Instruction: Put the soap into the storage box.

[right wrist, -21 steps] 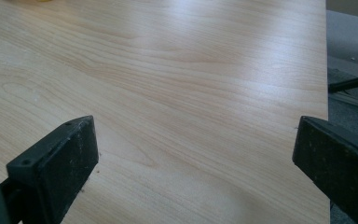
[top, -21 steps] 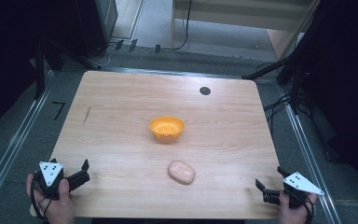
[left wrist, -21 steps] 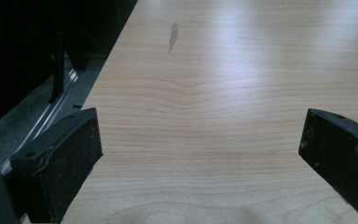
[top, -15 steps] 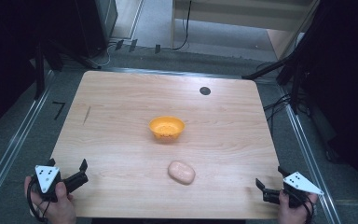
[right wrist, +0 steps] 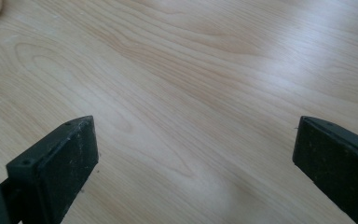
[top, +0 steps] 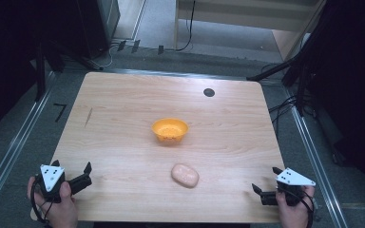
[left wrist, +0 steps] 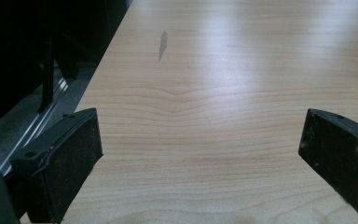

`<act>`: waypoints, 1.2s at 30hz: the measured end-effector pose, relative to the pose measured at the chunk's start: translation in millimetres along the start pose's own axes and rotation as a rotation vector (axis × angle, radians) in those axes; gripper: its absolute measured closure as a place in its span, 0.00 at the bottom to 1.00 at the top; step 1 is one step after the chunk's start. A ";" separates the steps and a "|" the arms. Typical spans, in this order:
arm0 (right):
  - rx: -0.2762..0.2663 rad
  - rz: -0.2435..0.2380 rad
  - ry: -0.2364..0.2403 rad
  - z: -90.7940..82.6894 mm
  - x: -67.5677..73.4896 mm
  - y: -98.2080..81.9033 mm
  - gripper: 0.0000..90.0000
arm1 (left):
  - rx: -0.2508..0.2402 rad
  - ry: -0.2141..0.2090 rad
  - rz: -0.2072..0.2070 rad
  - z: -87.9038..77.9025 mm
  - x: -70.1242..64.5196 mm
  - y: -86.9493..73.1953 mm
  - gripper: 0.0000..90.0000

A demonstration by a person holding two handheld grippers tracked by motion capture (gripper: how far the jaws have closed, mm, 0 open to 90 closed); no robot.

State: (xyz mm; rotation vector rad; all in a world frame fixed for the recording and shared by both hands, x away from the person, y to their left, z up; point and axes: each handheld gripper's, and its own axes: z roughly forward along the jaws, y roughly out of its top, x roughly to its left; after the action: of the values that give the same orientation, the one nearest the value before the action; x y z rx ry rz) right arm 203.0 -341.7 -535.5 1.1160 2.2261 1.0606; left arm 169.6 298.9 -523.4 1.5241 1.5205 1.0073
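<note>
Left hand-held gripper and right hand-held gripper are both sitting spread and empty at the near counter corners. Pinkish oval lump is lying between them, orange bowl beyond it. Lump's looking soft, light; I'd be pinching across its short axis

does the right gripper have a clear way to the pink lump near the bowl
Probably yes. The right gripper is open, and bare table lies between it and the pink lump; the bowl sits farther back, out of the way.
</note>
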 end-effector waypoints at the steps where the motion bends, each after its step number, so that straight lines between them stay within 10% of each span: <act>1: 0.010 -0.008 0.007 0.8 1.3 3.1 0.01 | 0.001 0.001 0.004 0.2 -0.4 0.1 0.00; 11: 0.075 -0.112 0.055 10.2 12.0 30.8 0.05 | 0.006 -0.013 0.017 0.9 -0.8 0.4 0.00; 36: 0.188 -0.154 0.152 40.3 40.6 69.3 0.05 | 0.016 -0.022 0.024 2.3 -1.6 1.0 0.00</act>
State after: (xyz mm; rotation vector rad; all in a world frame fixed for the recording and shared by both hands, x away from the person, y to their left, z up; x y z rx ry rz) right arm 239.2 -264.4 -507.2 0.9451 2.5310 0.9145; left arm 172.2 297.3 -523.5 1.5630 1.5010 0.9914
